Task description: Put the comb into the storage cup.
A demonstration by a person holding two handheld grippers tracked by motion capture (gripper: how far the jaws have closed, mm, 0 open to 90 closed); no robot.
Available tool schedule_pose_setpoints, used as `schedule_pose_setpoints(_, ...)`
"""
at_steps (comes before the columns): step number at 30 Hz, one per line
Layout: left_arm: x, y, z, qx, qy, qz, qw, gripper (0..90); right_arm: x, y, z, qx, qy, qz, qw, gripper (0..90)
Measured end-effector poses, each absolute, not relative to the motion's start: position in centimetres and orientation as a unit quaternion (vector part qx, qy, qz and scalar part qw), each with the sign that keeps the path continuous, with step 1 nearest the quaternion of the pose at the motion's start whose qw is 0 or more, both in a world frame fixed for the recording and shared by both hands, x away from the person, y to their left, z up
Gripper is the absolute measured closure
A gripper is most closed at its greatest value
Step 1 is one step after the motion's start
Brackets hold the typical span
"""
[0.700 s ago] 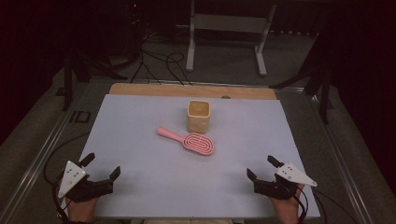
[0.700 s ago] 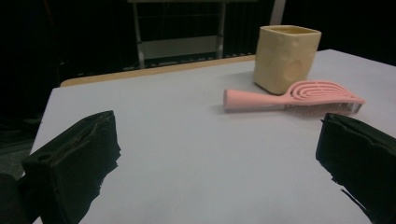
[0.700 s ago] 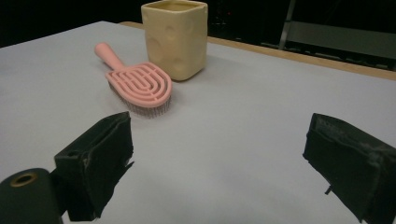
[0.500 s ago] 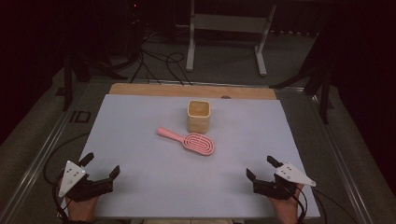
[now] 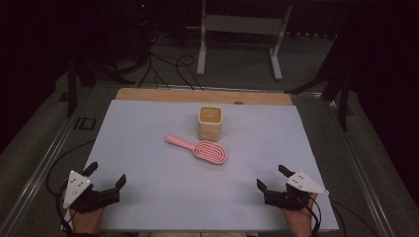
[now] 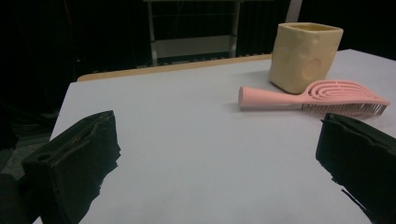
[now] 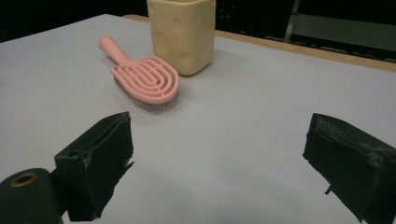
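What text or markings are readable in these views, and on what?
"ID" – dark marking on the grey floor left of the table, in the high view; it may be part of a longer mark.
No readable text on the pink hairbrush, the yellow cup, or the left gripper and right gripper.

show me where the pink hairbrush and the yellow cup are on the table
pink hairbrush (image 5: 209, 150): high view, on the oval head with its ridged back.
yellow cup (image 5: 210, 126): high view, on the side wall facing the camera.
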State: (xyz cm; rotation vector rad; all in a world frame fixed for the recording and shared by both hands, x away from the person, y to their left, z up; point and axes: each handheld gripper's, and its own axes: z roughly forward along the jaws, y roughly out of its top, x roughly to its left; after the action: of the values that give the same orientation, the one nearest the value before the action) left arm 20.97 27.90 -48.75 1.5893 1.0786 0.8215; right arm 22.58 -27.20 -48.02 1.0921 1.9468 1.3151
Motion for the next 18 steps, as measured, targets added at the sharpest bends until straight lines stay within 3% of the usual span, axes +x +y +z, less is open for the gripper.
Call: schedule_pose_setpoints(18,20.8,27.8,-49.0,0.653,0.455,0.345,0.497,0.1,23.7,-24.3,-47.2,0.379,0.746,0.487,0.25,7.8)
